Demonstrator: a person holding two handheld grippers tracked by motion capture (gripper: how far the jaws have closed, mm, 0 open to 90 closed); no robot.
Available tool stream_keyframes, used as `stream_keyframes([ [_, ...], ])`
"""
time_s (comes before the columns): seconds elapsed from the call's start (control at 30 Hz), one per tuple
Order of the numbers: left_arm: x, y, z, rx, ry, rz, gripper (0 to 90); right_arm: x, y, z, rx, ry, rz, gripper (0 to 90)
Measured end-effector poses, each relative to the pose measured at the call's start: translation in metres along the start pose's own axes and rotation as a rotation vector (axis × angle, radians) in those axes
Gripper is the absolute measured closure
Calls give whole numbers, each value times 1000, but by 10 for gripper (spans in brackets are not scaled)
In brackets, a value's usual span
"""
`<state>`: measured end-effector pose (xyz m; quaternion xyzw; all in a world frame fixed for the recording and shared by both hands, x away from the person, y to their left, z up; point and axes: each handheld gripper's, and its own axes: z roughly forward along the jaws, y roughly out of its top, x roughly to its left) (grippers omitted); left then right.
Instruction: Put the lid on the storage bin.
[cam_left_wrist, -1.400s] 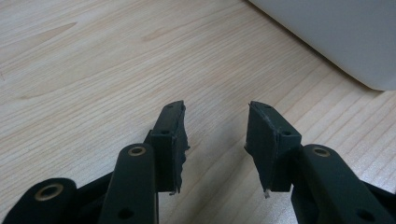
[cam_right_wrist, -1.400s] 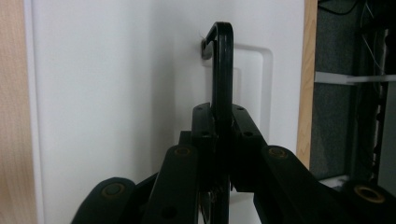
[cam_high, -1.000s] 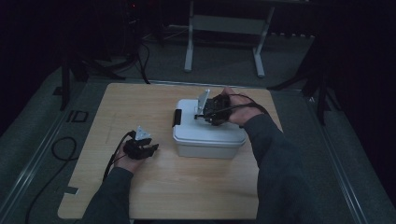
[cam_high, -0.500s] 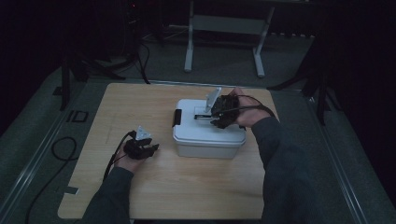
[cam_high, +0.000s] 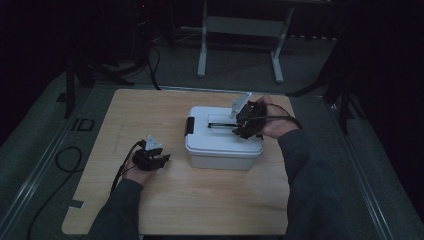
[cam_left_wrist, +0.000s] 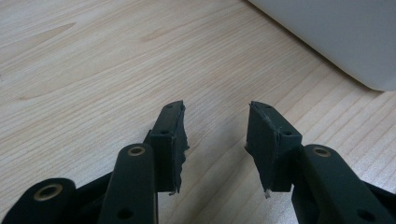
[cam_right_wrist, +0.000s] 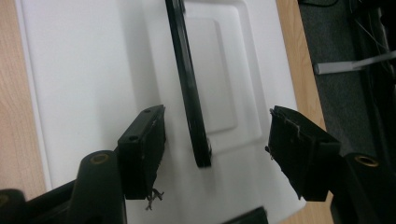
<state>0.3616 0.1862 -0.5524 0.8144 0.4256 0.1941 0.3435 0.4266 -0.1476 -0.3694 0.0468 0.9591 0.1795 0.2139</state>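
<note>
A white lidded box (cam_high: 220, 145) stands on the wooden table (cam_high: 150, 110), with a black handle (cam_high: 220, 124) lying flat along its lid and a black latch (cam_high: 190, 126) on its left end. My right gripper (cam_high: 239, 125) hovers over the lid's right end. Its jaws have just been opening and stand wide apart. In the right gripper view the handle's end (cam_right_wrist: 184, 79) lies between my right gripper's (cam_right_wrist: 218, 113) pads without touching either. My left gripper (cam_high: 162, 159) rests on the table left of the box. Its jaws (cam_left_wrist: 215, 130) are partly open over bare wood, with the box's corner (cam_left_wrist: 336, 37) just ahead.
The left gripper's cable (cam_high: 122, 167) trails off the table's left front. Another cable loop (cam_high: 67, 157) lies on the floor at the left. A metal stand (cam_high: 240, 45) stands on the floor behind the table. Bare wood lies in front of the box.
My right hand and gripper have shifted to the right along the lid, from the handle's middle toward its right end. The left gripper has stayed put.
</note>
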Motion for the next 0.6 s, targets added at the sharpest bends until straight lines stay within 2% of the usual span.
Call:
stream_keyframes([
  [0.6,0,0,0,0,-1,1,561,-6,-36,-12,5,-23,95,353],
])
